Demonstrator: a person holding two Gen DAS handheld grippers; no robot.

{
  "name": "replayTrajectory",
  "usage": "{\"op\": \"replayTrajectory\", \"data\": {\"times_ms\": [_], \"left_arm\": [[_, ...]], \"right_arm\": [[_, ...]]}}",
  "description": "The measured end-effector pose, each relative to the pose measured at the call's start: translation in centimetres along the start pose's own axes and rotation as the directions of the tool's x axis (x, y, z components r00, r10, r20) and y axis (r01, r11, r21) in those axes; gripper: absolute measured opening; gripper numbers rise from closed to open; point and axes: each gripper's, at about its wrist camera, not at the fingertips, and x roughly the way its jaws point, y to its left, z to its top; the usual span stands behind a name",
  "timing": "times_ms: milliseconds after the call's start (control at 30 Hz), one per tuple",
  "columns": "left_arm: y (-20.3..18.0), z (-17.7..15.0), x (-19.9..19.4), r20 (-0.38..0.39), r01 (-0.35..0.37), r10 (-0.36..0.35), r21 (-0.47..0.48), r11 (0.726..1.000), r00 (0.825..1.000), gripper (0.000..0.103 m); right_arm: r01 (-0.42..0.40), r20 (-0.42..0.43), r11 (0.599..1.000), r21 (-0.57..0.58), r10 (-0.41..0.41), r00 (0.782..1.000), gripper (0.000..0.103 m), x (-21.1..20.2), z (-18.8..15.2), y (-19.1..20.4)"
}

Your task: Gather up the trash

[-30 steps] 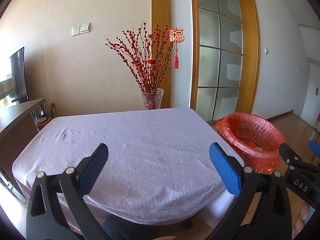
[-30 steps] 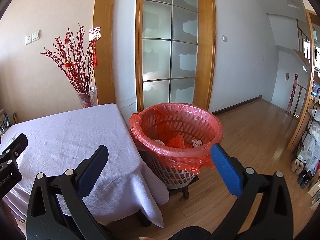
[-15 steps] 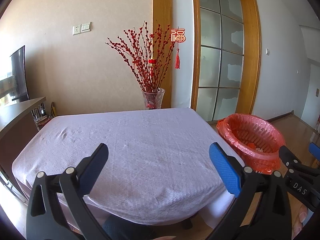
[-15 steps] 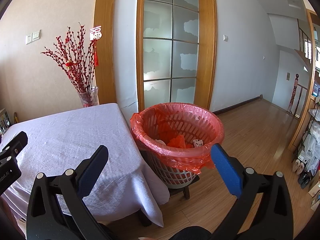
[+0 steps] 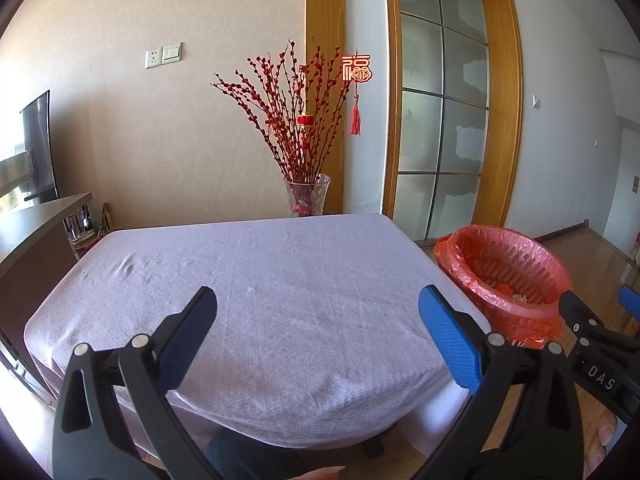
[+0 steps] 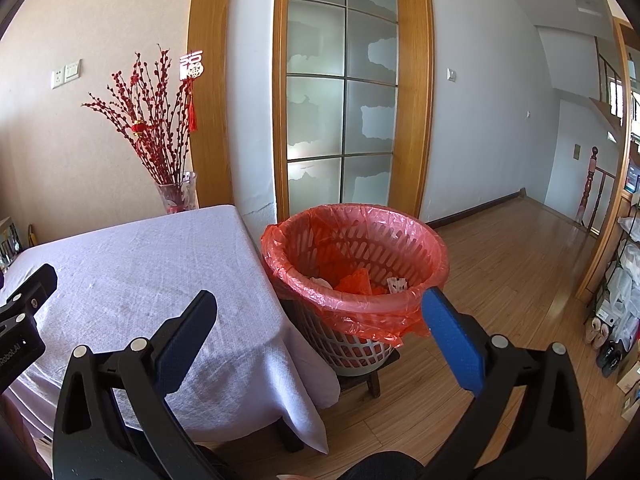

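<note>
left gripper: fingers spread wide and released, holding nothing, hovering over the near edge of the worktop with its pale cloth. right gripper: fingers likewise released and empty, held in front of the waste basket. waste basket: lined with a red bag, standing on a low stool just beside the worktop's right edge, with crumpled trash lying in its bottom.
</note>
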Motion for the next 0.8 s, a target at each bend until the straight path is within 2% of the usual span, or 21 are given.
{"op": "replayTrajectory", "data": {"times_ms": [800], "left_arm": [[-0.21, -0.63, 0.31, -0.016, 0.0, 0.0, 0.001, 1.0, 1.0, 0.099]], "right_arm": [[-0.003, -0.005, 1.0, 0.002, 0.003, 1.0, 0.101, 0.14, -0.28, 0.0]]}}
